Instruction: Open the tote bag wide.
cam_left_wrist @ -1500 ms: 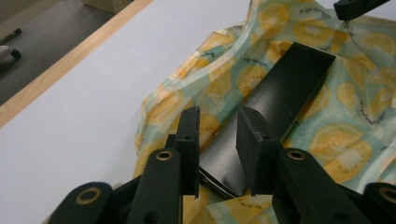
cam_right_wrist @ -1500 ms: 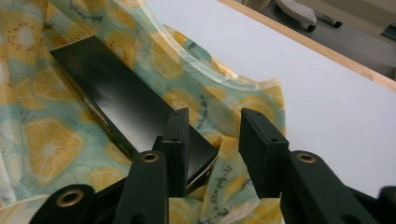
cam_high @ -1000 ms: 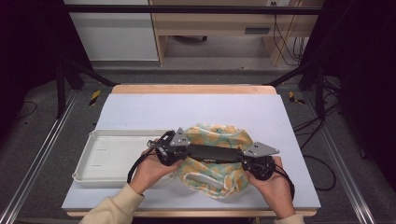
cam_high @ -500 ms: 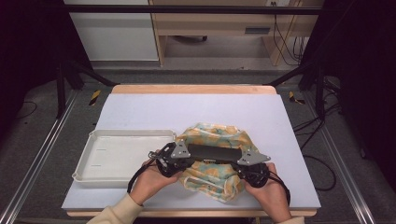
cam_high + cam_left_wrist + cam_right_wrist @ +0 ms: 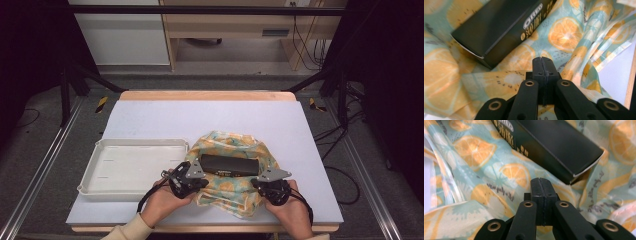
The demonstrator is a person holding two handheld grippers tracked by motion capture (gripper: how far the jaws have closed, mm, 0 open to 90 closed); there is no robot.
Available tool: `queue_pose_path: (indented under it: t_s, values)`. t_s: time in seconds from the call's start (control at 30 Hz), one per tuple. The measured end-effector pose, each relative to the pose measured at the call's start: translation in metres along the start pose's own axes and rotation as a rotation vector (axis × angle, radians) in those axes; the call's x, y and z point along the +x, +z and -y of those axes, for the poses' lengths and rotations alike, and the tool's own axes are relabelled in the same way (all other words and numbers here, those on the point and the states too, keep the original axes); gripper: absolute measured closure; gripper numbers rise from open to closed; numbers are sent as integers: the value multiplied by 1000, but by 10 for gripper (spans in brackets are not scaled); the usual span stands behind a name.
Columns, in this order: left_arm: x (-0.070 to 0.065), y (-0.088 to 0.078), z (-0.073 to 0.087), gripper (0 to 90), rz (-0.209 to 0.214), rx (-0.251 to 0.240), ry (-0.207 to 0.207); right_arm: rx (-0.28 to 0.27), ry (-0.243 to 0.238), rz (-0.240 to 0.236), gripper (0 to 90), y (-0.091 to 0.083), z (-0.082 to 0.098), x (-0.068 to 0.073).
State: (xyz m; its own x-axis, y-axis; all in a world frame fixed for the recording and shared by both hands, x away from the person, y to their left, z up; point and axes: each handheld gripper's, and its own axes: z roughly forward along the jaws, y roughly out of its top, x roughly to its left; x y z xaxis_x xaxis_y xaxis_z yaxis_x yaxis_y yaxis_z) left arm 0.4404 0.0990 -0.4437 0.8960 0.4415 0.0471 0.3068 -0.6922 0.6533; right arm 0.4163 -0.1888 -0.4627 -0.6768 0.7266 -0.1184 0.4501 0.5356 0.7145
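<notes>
Black box (image 5: 228, 164) sits on cloth (image 5: 231, 192) near table front edge (image 5: 205, 227); wrapping not started. Left gripper (image 5: 542, 60) and right gripper (image 5: 540, 180) pinched together, whether on cloth can't tell.

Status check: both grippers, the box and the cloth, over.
Left gripper shut, right gripper shut, nothing gripped. Black box lying on citrus cloth. White tray beside, nothing blocking.

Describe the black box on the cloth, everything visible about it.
The box is long, slim and black, cardboard by the look of it, with an Oreo logo and gold lettering along one side. It lies flat, lengthwise across the high view, in the middle of the crumpled orange-slice cloth, which is bunched up around it. Its end flaps look closed, pale card showing at the edges. The left gripper and right gripper sit just off its two ends with jaws shut; neither visibly touches it.
</notes>
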Motion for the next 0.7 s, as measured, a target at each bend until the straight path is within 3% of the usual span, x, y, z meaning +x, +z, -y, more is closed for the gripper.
queue_pose_path:
  t_s: [0.17,0.4,0.47,0.7]
  values:
    - [-8,5,4,900,-5,21,13,17,-10,-9,900,1,5,-1]
    - [-6,7,10,900,-14,33,5,70,-10,-30,900,4,13,0]
    - [-6,8,11,900,-16,34,4,64,-11,-27,900,2,13,0]
    - [-7,12,12,900,-13,42,1,-40,11,18,900,-18,0,-3]
